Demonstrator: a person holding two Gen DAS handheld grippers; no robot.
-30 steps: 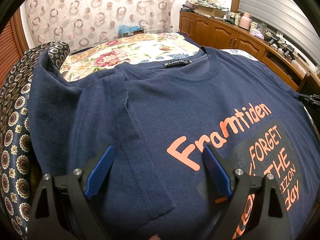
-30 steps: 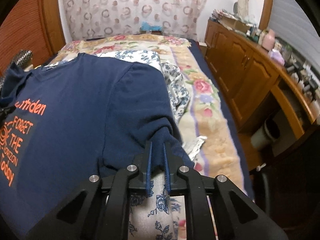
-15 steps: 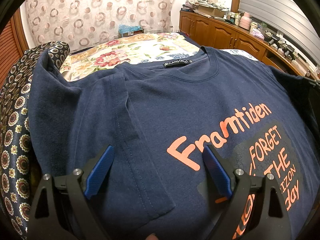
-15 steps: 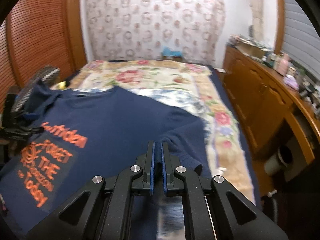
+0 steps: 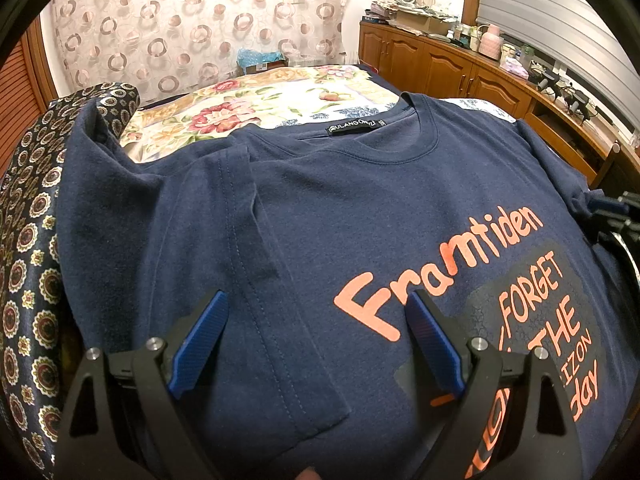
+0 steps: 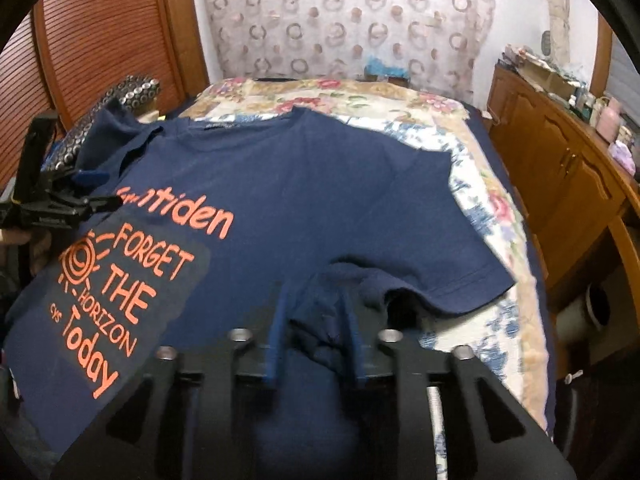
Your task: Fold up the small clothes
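A navy shirt (image 5: 360, 208) lies face up on the bed (image 6: 472, 184), its left sleeve (image 5: 256, 280) folded in over the chest. The left tongs (image 5: 316, 320) hang spread wide above that sleeve, holding nothing. The right tongs (image 6: 314, 320) pinch a bunch of shirt fabric near the right sleeve (image 6: 452, 280).

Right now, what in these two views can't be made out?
- T-shirt hem: cut off by the bottom edge in the left view, hidden behind the right gripper in the right view.
- Whether that gripper's jaws pinch the bunched cloth: blurred.
- Print on the shirt: partly covered by the left gripper in its own view.
- Cabinet clutter: too small.
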